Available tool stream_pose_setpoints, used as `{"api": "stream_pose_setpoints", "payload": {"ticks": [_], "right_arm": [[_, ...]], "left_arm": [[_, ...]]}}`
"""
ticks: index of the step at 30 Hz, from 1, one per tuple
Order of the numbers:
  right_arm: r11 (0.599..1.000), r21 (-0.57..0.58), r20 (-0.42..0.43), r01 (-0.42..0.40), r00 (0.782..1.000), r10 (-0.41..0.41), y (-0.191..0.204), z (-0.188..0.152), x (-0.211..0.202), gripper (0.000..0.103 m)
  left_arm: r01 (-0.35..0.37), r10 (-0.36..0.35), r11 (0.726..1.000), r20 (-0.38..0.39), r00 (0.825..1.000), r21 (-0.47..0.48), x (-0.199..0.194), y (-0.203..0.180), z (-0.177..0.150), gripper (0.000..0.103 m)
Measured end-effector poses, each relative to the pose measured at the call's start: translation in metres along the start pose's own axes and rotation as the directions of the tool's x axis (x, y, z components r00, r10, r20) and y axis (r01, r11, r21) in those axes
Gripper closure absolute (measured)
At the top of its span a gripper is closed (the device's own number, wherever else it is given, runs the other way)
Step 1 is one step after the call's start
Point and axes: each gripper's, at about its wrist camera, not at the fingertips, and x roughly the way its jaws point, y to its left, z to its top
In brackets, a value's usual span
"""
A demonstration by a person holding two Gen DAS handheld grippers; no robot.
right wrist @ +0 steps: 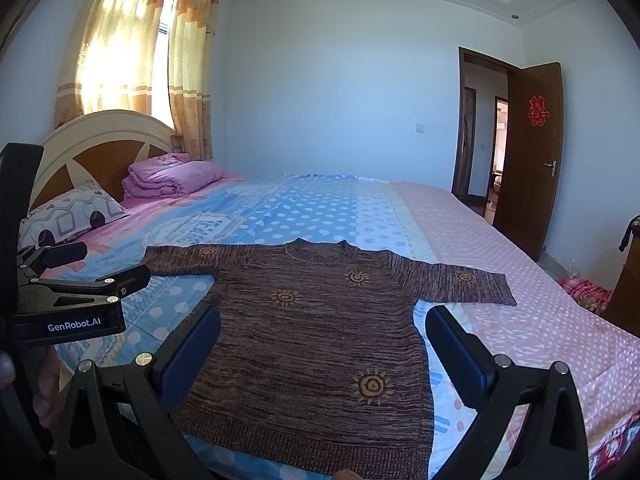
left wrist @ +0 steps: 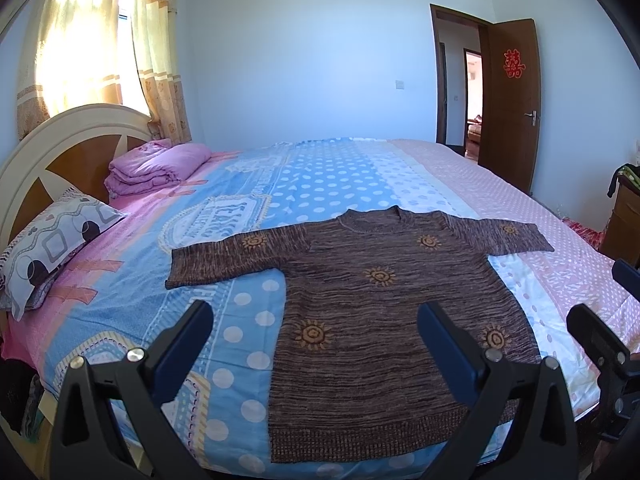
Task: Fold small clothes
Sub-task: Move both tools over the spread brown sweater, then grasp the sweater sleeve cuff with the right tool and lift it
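A brown knitted sweater (left wrist: 360, 312) (right wrist: 312, 344) with orange sun motifs lies flat, front up, on the bed, both sleeves spread sideways and the hem toward me. My left gripper (left wrist: 316, 320) hovers open above the hem's left half, holding nothing. Over the lower body of the sweater my right gripper (right wrist: 323, 330) is open too, its blue-padded fingers (right wrist: 460, 352) wide apart. The left gripper's body (right wrist: 76, 300) shows at the left edge of the right wrist view; the right one (left wrist: 600, 344) shows at the right edge of the left wrist view.
The bed (left wrist: 340, 176) carries a blue-and-pink dotted sheet. A folded pink quilt (left wrist: 156, 168) and a patterned pillow (left wrist: 56, 240) lie by the headboard (left wrist: 72, 148). A brown door (left wrist: 512, 100) stands open at the right. A wooden cabinet (left wrist: 624, 220) is at the far right.
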Motion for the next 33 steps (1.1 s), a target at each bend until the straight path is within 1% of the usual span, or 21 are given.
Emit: {"api": "stream_pose_setpoints", "payload": {"ticks": [6, 8, 11, 15, 19, 21, 22, 25, 31, 33], "right_arm": [[1.0, 0.007, 0.002, -0.01, 1.0, 0.01, -0.001, -0.001, 0.002, 0.001], [0.999, 0.016, 0.004, -0.028, 1.0, 0.028, -0.005, -0.001, 0.004, 0.001], [0.998, 0.031, -0.001, -0.054, 0.999, 0.054, -0.01, -0.004, 0.01, 0.001], [0.997, 0.051, -0.041, -0.058, 0.997, 0.06, -0.018, -0.012, 0.027, 0.001], [0.997, 0.064, -0.079, -0.038, 0.996, 0.043, -0.029, -0.02, 0.047, 0.001], [0.997, 0.075, -0.096, -0.03, 0.995, 0.038, -0.036, -0.023, 0.056, 0.001], [0.996, 0.085, -0.108, -0.031, 0.993, 0.04, -0.041, -0.025, 0.064, 0.001], [0.994, 0.111, -0.139, -0.005, 0.99, 0.02, -0.058, -0.031, 0.082, 0.001], [0.982, 0.171, -0.196, 0.08, 0.979, -0.045, -0.11, -0.033, 0.126, 0.001], [0.975, 0.194, -0.208, 0.107, 0.976, -0.066, -0.135, -0.03, 0.143, 0.001]], "left_arm": [[0.001, -0.001, 1.0, 0.006, 1.0, 0.006, 0.002, 0.0, -0.001, 0.0], [0.003, -0.003, 1.0, 0.012, 1.0, 0.004, 0.004, 0.001, -0.001, 0.0], [-0.005, 0.005, 1.0, -0.004, 1.0, 0.02, 0.012, 0.0, -0.003, 0.0], [-0.012, 0.012, 0.999, -0.025, 1.0, 0.031, 0.029, 0.0, -0.004, 0.0], [0.0, 0.001, 1.0, -0.049, 0.999, 0.024, 0.047, -0.001, -0.009, 0.0], [0.005, -0.002, 0.999, -0.07, 0.998, 0.042, 0.059, -0.004, -0.011, 0.0], [0.003, 0.003, 0.998, -0.101, 0.995, 0.06, 0.066, -0.005, -0.012, 0.0], [0.008, 0.0, 0.997, -0.116, 0.993, 0.074, 0.09, -0.01, -0.013, 0.0], [0.0, 0.015, 0.995, -0.141, 0.99, 0.102, 0.14, -0.018, -0.004, 0.0], [0.004, 0.008, 0.996, -0.141, 0.99, 0.088, 0.154, -0.02, -0.001, 0.0]]}}
